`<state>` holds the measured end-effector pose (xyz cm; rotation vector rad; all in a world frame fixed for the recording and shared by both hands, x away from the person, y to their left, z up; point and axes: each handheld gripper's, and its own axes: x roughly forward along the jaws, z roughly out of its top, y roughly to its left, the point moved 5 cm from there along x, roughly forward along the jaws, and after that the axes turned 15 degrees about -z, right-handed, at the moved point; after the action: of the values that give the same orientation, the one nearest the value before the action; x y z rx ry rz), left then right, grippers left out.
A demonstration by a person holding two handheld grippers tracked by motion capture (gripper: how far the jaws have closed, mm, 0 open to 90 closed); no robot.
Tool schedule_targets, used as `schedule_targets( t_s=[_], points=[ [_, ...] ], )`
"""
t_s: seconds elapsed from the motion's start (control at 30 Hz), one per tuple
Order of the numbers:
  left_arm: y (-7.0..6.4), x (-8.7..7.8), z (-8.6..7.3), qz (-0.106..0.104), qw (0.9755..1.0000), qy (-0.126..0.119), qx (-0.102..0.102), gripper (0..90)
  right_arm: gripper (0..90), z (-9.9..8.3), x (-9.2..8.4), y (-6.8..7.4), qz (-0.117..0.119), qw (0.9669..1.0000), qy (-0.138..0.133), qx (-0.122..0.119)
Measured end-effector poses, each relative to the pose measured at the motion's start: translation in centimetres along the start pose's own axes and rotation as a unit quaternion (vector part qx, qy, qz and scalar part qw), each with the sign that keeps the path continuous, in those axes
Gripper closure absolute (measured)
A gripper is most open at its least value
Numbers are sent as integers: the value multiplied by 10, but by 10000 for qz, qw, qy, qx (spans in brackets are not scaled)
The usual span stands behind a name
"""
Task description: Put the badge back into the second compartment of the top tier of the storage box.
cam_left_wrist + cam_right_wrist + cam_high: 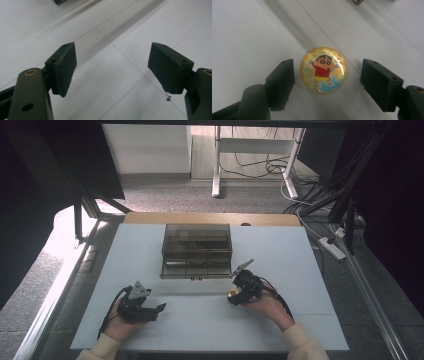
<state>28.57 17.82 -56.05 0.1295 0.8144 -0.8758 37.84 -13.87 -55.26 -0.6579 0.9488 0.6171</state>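
High view looks down over the white table point(210, 320); both gripper views hover close above it.

White table point(300, 270) carries box point(196, 251), round badge point(323, 70).

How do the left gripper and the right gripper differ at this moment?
The left gripper has bare white table between its jaws; the right gripper has a round yellow cartoon badge between its jaws, untouched. In the high view, the left gripper lies far from the smoky compartment box; the right gripper sits closer. Both are open and hand-held.
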Motion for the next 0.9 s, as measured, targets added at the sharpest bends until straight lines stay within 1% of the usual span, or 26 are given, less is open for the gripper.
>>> schedule_targets(
  t_s=[0.07, 0.1, 0.13, 0.23, 0.3, 0.37, 0.43, 0.47, 0.6, 0.9],
  points=[
    [0, 0, 0, 1, 10000, 1, 0, 237, 253, 1, 1, 2, -93, 9999, 39, 68],
    [0, 0, 0, -1, 10000, -1, 2, 237, 254, 1, 1, 4, -220, 9997, 76, 9],
    [0, 0, 0, -2, 10000, 0, 4, 237, 257, 2, 1, 5, -268, 9996, 81, 25],
    [0, 1, 0, -4, 10000, 2, -2, 238, 275, 2, 1, 6, -300, 9995, 96, 103],
    [-1, 1, 1, -8, 10000, 12, 4, 238, 335, 2, 0, 6, -310, 9994, 94, 121],
    [-1, 1, 1, -10, 10000, 16, 11, 237, 390, 2, -1, 6, -308, 9994, 82, 147],
    [-1, 1, 1, -8, 10000, 12, 3, 238, 451, 3, -2, 6, -308, 9994, 96, 133],
    [-1, 1, 1, -8, 10000, 10, -1, 238, 466, 3, -2, 6, -315, 9994, 113, 107],
    [-1, 1, 0, -5, 10000, 9, -7, 238, 468, 3, -2, 5, -272, 9995, 140, 62],
    [1, 0, 0, 3, 10000, -8, -16, 238, 468, 1, -3, 1, -64, 10000, 16, -45]
  ],
)
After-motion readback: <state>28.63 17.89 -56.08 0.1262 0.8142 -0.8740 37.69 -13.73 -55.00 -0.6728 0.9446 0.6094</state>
